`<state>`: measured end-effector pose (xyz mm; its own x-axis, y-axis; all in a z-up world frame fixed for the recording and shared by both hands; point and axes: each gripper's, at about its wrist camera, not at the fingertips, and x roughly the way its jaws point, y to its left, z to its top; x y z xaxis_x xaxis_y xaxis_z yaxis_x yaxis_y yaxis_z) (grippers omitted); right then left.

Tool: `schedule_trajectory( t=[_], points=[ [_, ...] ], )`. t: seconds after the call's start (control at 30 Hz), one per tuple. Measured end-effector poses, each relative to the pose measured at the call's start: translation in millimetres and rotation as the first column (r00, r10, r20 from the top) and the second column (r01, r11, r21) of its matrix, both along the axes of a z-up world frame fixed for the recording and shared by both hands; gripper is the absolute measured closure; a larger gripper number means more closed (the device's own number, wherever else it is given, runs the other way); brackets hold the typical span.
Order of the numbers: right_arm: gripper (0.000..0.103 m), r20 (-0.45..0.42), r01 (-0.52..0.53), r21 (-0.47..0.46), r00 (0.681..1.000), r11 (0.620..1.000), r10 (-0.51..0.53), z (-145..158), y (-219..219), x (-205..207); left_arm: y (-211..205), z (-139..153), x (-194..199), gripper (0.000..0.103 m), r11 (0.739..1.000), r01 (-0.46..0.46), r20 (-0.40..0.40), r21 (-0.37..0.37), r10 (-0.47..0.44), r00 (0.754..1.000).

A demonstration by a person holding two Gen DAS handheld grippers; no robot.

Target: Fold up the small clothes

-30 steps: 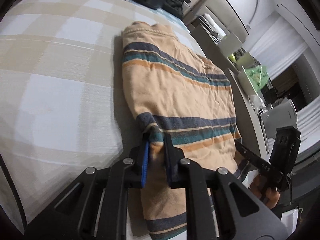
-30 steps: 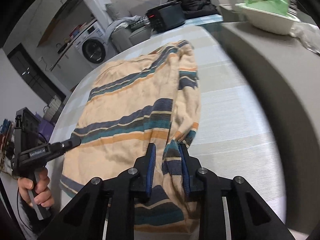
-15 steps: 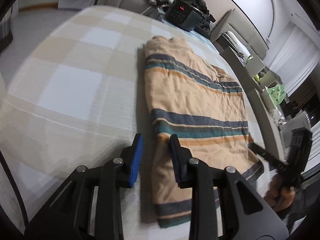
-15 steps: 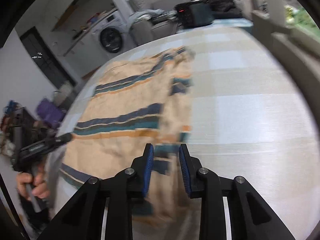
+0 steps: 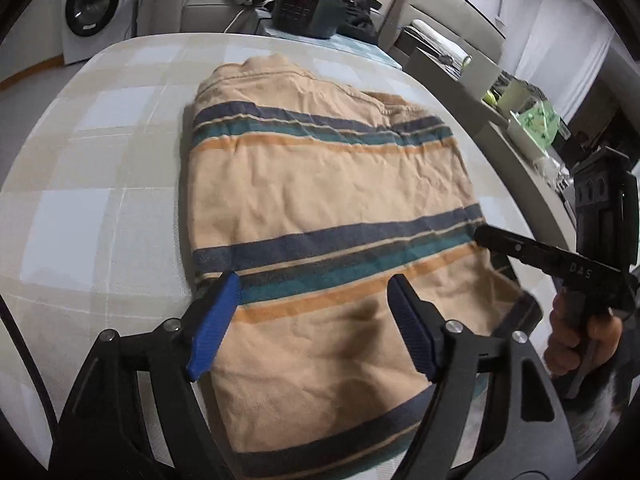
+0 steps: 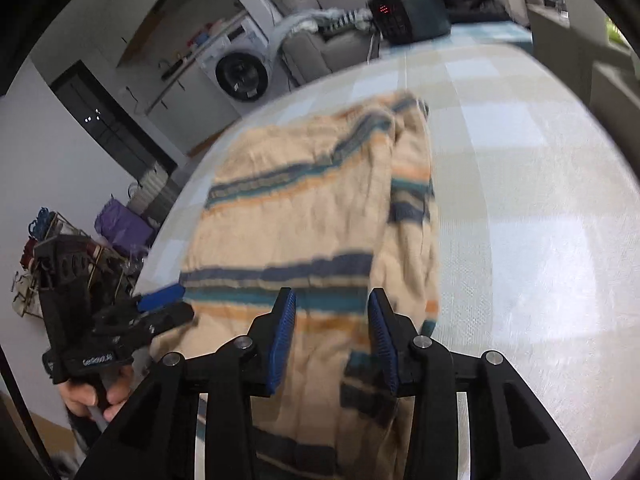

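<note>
A tan garment (image 5: pixel 320 184) with navy, teal and orange stripes lies flat, folded lengthwise, on the checked tablecloth (image 5: pixel 100 168). It also shows in the right wrist view (image 6: pixel 304 216), with its right edge folded over. My left gripper (image 5: pixel 316 324) is open and empty, raised over the garment's near left part. My right gripper (image 6: pixel 330 332) is open and empty, raised over the garment's near right part. The right gripper shows in the left wrist view (image 5: pixel 532 252) at the garment's right edge. The left gripper shows in the right wrist view (image 6: pixel 160 308) at the garment's left edge.
A black device (image 5: pixel 308 8) with a red display and a dark bag stand past the table's far end. A washing machine (image 5: pixel 86 12) stands at the back left. A grey ledge (image 5: pixel 516 152) with boxes and a green bag runs along the right.
Both grippers let go of the garment, opened wide and drew back and up. The garment has dropped flat onto the cloth.
</note>
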<state>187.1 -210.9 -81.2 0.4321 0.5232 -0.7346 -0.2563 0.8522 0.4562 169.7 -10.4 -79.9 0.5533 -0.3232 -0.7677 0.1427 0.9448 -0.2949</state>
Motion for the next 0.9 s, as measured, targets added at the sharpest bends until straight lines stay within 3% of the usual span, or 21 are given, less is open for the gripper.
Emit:
schedule_trajectory(
  t=[0.1, 0.17, 0.23, 0.33, 0.4, 0.5, 0.6, 0.7, 0.9],
  points=[
    [0.066, -0.039, -0.071, 0.032, 0.997, 0.997, 0.072, -1.1, -2.9, -16.7, -2.3, -0.2, -1.7, 0.030, 1.000, 0.021, 0.003, 0.014, -0.021, 1.000],
    [0.073, -0.045, -0.092, 0.062, 0.994, 0.994, 0.095, 1.7, -2.8, -25.5, -1.1, -1.5, 0.5, 0.029, 1.000, 0.018, 0.000, -0.011, -0.018, 1.000],
    [0.094, -0.034, -0.081, 0.003, 0.996, 0.997, 0.081, -0.2, 2.9, -28.9, 2.3, -2.7, 0.6, 0.027, 0.999, 0.022, 0.000, -0.026, -0.022, 1.000],
    [0.098, 0.002, -0.048, -0.018, 0.999, 0.999, 0.048, 1.5, -1.1, -33.1, 5.1, -2.9, 0.7, 0.027, 0.999, 0.021, -0.002, -0.030, -0.021, 1.000],
    [0.098, 0.033, -0.035, -0.027, 0.999, 0.999, 0.035, 5.8, -10.5, -42.3, 6.1, -3.0, -2.0, 0.027, 0.999, 0.019, 0.003, -0.030, -0.019, 1.000],
    [0.098, -0.002, -0.011, -0.090, 1.000, 0.996, 0.011, -5.2, -19.6, -48.4, 3.4, -2.6, -2.5, 0.027, 1.000, 0.027, 0.011, -0.009, -0.027, 1.000],
    [0.096, 0.002, 0.004, -0.008, 1.000, 1.000, -0.004, 0.5, -23.5, -42.3, 5.6, -1.5, -2.3, 0.027, 0.999, 0.030, 0.008, -0.019, -0.030, 1.000],
    [0.076, 0.058, 0.026, 0.053, 0.998, 0.998, -0.029, 11.2, -26.1, -29.0, 11.6, 2.6, -0.4, 0.027, 0.997, 0.032, -0.001, -0.071, -0.033, 0.999],
    [0.076, 0.013, 0.063, 0.051, 0.998, 0.997, -0.064, -6.0, -11.4, 23.0, 6.6, -2.8, 5.8, 0.027, 0.999, 0.045, 0.008, -0.029, -0.045, 0.999]
  ],
)
